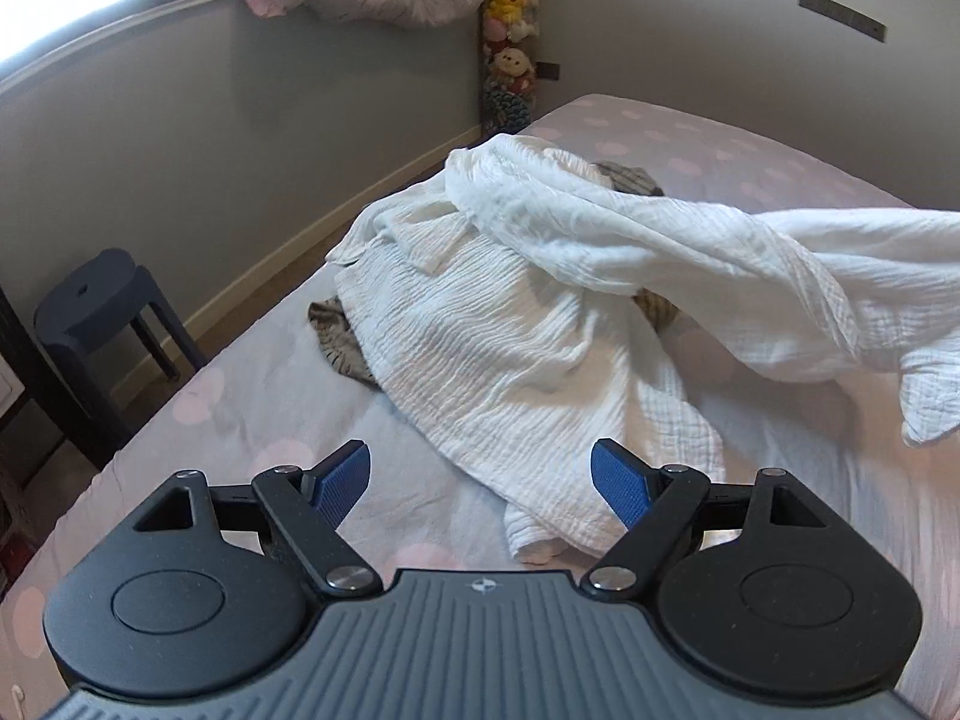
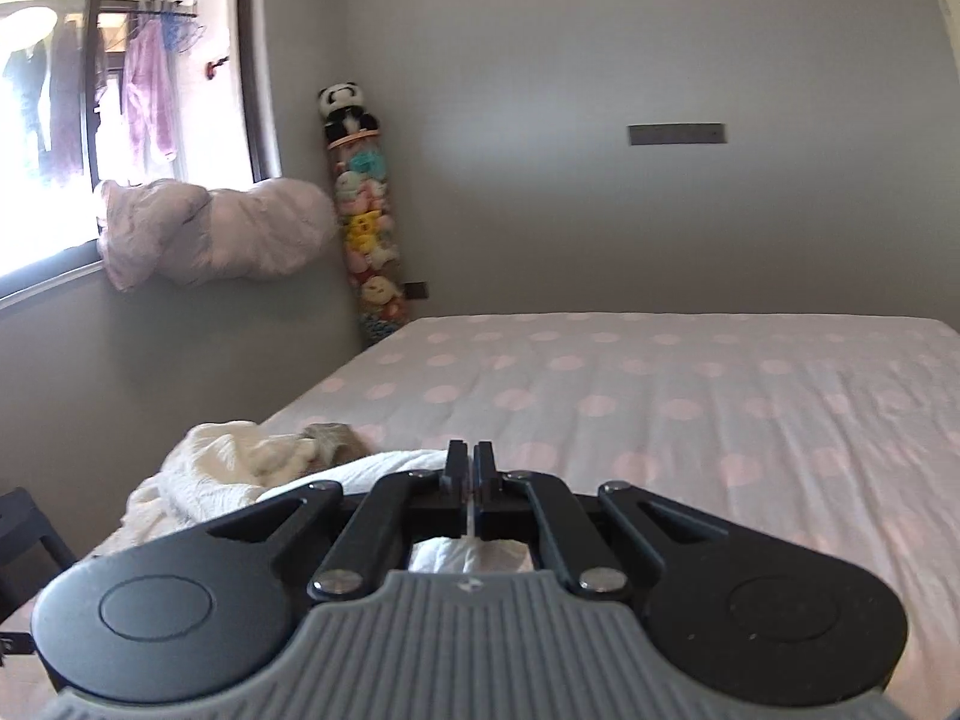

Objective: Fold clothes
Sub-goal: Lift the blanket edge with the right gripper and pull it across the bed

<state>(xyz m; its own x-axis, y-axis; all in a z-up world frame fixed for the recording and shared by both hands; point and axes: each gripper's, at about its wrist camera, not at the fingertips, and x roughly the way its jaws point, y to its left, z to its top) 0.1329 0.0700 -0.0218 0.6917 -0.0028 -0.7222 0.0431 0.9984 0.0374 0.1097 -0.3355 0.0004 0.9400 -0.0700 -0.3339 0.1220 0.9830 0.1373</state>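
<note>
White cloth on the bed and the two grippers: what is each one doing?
White cloth: crumpled on the bed, one end lifted off to the right.
Left gripper: open, empty.
Right gripper: shut on the white cloth.
Striped cloth: under the white cloth.

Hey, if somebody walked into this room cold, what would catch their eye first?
Probably the crumpled white garment heaped on the near part of the polka-dot bed, one end lifted and stretched off to the right, where the right gripper has white fabric between its shut jaws. Next, the tall column of plush toys in the far corner, topped by a panda. The left gripper hangs open over the garment's near edge.
</note>
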